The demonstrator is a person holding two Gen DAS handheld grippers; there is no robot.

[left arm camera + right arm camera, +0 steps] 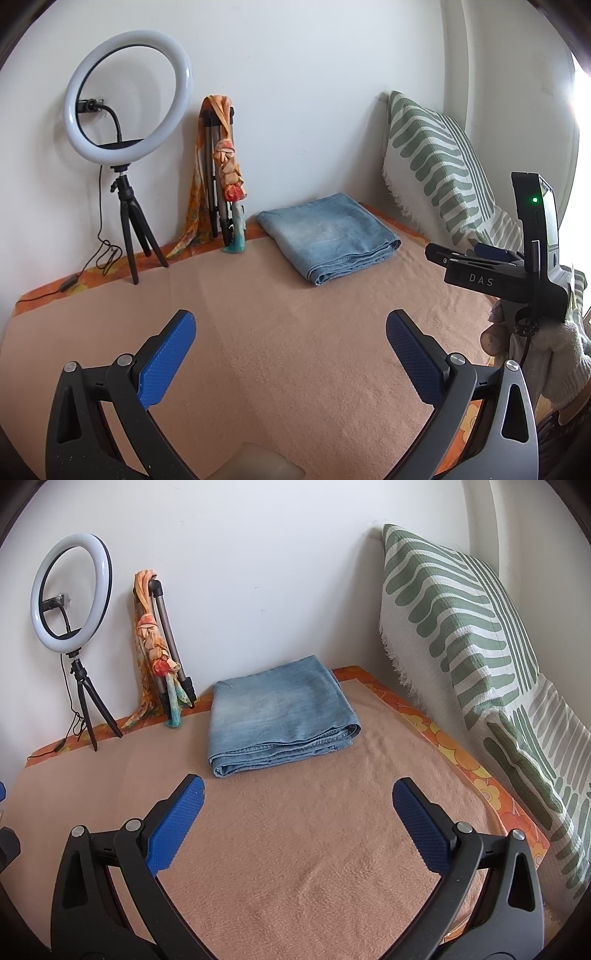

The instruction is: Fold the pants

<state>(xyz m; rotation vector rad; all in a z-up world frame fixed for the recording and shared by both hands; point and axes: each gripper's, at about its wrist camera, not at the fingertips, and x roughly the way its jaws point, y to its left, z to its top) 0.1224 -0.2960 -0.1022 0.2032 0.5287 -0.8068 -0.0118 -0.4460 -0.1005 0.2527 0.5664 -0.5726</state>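
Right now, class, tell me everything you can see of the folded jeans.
The jeans are light blue, faded denim, folded into a flat, roughly square stack of several layers, whose edges and hems face the cameras. They lie at the far end of the peach blanket, near the white wall. Only the blanket touches them; both tongs are open and well short of them.

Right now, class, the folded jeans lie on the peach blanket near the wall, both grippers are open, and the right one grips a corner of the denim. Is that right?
One detail is wrong. The right gripper grips nothing: its open fingers hang over bare peach blanket, short of the folded jeans, as the right wrist view shows. The left gripper is open too, and the jeans lie near the wall.
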